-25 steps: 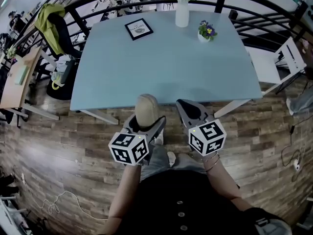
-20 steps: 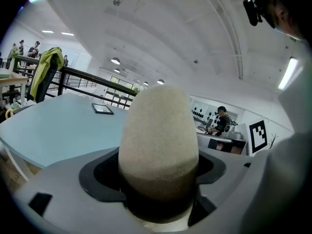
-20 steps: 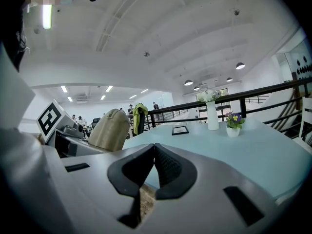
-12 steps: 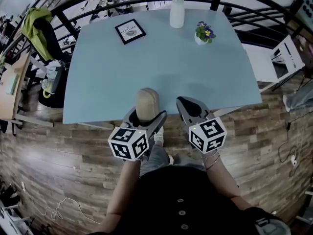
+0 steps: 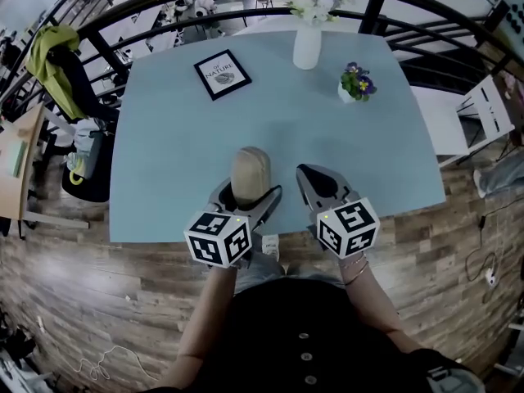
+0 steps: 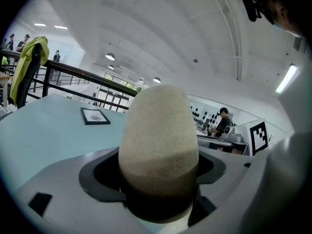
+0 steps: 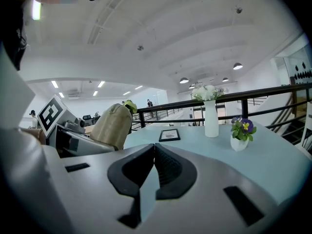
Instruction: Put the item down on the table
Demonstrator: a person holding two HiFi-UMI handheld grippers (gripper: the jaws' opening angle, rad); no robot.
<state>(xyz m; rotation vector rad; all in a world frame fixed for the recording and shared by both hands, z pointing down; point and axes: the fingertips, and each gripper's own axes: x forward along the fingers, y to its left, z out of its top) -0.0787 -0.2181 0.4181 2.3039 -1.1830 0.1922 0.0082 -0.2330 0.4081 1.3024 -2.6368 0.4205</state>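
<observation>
A beige, rounded, loaf-shaped item (image 5: pixel 249 173) stands up between the jaws of my left gripper (image 5: pixel 246 196), which is shut on it; it fills the left gripper view (image 6: pixel 158 145) and shows at the left in the right gripper view (image 7: pixel 113 126). The item hangs over the near edge of the light blue table (image 5: pixel 180 154). My right gripper (image 5: pixel 319 188) is beside it on the right, shut with nothing between its jaws (image 7: pixel 155 167).
On the table's far side are a black-framed picture (image 5: pixel 222 74), a white vase with flowers (image 5: pixel 308 39) and a small pot of purple flowers (image 5: pixel 355 84). A black railing (image 5: pixel 123 15) runs behind. A chair with a green jacket (image 5: pixel 57 64) stands left, a white chair (image 5: pixel 483 113) right.
I have moved toward the table: both grippers and the beige item, earlier over the wooden floor at the table's edge, now sit over the tabletop's near edge. Grips are unchanged.
</observation>
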